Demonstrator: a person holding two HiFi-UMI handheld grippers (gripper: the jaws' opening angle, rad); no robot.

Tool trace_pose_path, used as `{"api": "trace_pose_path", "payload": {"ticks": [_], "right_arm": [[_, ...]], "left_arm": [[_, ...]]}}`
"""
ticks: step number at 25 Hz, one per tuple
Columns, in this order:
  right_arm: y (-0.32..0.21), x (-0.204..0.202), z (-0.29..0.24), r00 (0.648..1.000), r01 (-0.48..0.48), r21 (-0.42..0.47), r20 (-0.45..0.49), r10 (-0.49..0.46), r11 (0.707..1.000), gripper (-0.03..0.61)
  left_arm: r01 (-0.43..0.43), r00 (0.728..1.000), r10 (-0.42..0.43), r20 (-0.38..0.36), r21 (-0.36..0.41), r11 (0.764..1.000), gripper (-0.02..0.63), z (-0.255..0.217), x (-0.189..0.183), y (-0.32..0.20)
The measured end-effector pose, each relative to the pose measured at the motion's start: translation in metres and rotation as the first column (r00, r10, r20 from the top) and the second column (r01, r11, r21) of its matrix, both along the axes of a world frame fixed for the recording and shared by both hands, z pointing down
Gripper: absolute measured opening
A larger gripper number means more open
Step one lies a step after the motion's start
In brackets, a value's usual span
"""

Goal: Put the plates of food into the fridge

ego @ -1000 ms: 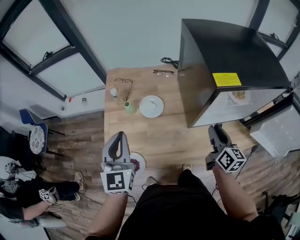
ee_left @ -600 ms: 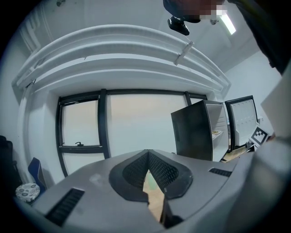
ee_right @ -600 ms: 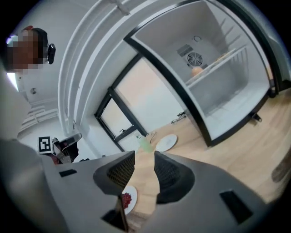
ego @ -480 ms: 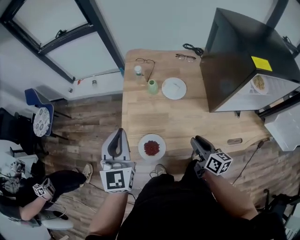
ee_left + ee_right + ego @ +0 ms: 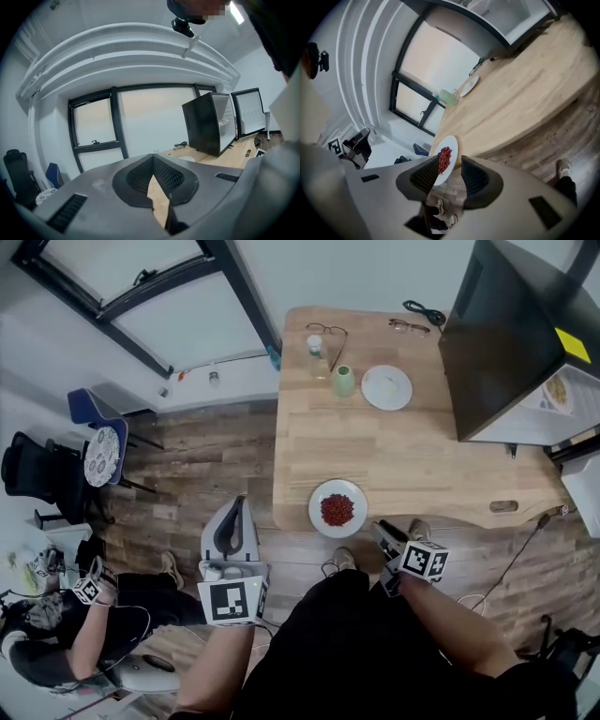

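Near edge of table: plate of red food [image 5: 337, 509], just beside and left of the right gripper [image 5: 384, 532].
Right gripper: jaws spread, empty, aimed at the plate.
Left gripper [image 5: 238, 510]: jaws pressed together, empty, off the table.
Fridge [image 5: 525, 334]: far right, open.
Advice: pinch the near rim squarely and carry the plate level.
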State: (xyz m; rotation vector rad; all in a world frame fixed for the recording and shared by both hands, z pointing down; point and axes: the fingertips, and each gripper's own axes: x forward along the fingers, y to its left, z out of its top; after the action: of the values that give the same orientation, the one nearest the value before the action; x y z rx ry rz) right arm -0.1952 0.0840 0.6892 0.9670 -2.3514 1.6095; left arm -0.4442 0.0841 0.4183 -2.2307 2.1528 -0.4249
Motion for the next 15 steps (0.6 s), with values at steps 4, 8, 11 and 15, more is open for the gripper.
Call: {"api": "trace_pose_path", "payload": {"ticks": [4, 8, 11, 15], "right_arm": [[0.005, -0.019, 0.018, 0.999, 0.021, -0.037, 0.025, -0.020, 0.999, 0.156], [0.004, -0.036, 0.032, 0.997, -0.010, -0.122, 0.078, 0.020, 0.992, 0.156], [0.005, -0.047, 0.042, 0.994, -0.020, -0.181, 0.100, 0.039, 0.983, 0.155], [0.006, -0.056, 0.039, 0.991, -0.001, -0.201, 0.132, 0.028, 0.980, 0.063]], "left_arm": [[0.003, 1.000, -0.003, 0.021, -0.007, 1.000, 0.003, 0.001, -0.007, 0.011], [0.029, 0.999, -0.028, 0.039, -0.013, 1.000, 0.003, 0.001, -0.020, 0.022], [0.037, 0.998, -0.036, 0.049, -0.019, 0.999, 0.003, 0.001, -0.026, 0.026], [0.039, 0.998, -0.038, 0.053, -0.021, 0.999, 0.003, 0.000, -0.029, 0.026]]}}
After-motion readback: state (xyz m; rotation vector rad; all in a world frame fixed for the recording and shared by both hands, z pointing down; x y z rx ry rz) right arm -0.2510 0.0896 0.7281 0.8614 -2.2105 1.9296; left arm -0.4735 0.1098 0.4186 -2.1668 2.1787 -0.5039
